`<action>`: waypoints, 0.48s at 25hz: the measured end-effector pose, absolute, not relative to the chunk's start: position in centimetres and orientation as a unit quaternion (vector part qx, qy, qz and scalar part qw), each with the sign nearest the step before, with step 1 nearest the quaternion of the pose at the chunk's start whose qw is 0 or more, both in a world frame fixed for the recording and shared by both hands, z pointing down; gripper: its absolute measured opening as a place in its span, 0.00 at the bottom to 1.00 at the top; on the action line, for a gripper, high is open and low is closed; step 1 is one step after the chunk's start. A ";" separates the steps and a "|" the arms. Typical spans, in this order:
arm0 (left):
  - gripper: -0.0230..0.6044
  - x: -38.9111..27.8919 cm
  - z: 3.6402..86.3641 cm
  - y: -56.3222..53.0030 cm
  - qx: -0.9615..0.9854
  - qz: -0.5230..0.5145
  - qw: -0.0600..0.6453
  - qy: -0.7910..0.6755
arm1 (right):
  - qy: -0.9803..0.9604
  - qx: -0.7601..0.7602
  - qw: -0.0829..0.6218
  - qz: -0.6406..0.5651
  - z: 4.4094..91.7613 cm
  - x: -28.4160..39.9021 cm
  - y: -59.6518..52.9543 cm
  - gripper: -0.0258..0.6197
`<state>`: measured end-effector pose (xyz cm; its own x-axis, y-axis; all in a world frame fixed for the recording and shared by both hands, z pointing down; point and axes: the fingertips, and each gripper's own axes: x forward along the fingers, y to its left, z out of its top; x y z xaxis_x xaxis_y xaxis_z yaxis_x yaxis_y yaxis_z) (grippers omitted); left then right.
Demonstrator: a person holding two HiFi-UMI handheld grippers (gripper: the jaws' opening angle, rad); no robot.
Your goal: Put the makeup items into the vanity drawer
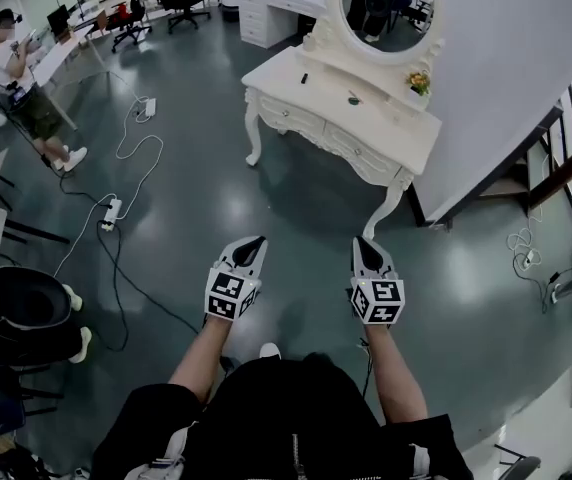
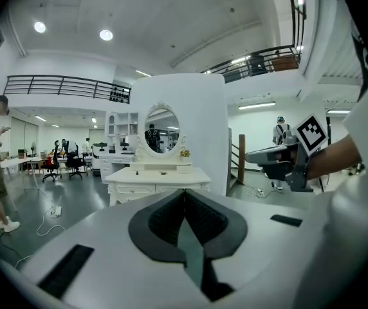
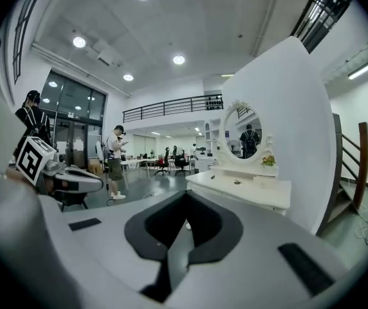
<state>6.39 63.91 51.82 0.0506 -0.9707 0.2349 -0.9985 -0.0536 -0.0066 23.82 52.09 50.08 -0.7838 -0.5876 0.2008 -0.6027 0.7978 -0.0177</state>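
The white vanity table with its oval mirror stands a few steps ahead on the grey floor, both front drawers closed. Small makeup items and a little flower pot rest on its top. My left gripper and right gripper hang side by side over the floor, well short of the table, both shut and holding nothing. The left gripper points at the vanity in its own view. In the right gripper view the right gripper faces the vanity too.
A person stands at the far left by desks and office chairs. Cables and a power strip trail across the floor on the left. A dark seat sits at lower left, and a staircase rises behind the vanity's wall panel.
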 end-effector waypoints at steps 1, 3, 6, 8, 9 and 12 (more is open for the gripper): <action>0.07 6.1 51.9 63.8 0.722 0.087 0.080 -0.682 | -0.943 0.318 0.095 0.042 50.2 23.5 52.0 0.05; 0.07 5.4 51.8 63.3 0.726 0.084 0.079 -0.678 | -0.941 0.322 0.095 0.044 50.1 22.9 51.5 0.05; 0.07 4.2 51.9 62.1 0.731 0.089 0.077 -0.672 | -0.939 0.330 0.086 0.048 49.9 21.8 50.5 0.05; 0.07 3.4 52.2 61.3 0.731 0.089 0.083 -0.671 | -0.938 0.332 0.085 0.051 50.0 21.3 49.8 0.05; 0.07 3.1 52.4 60.9 0.731 0.088 0.086 -0.671 | -0.937 0.333 0.087 0.053 50.1 21.0 49.4 0.05; 0.07 1.7 52.8 59.0 0.731 0.089 0.091 -0.670 | -0.935 0.337 0.090 0.059 50.7 19.8 47.3 0.05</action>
<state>1.67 58.96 52.83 0.0852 -0.9638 0.2527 -0.9963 -0.0846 0.0133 19.77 47.29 50.66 -0.7561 -0.6205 0.2080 -0.6419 0.7651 -0.0507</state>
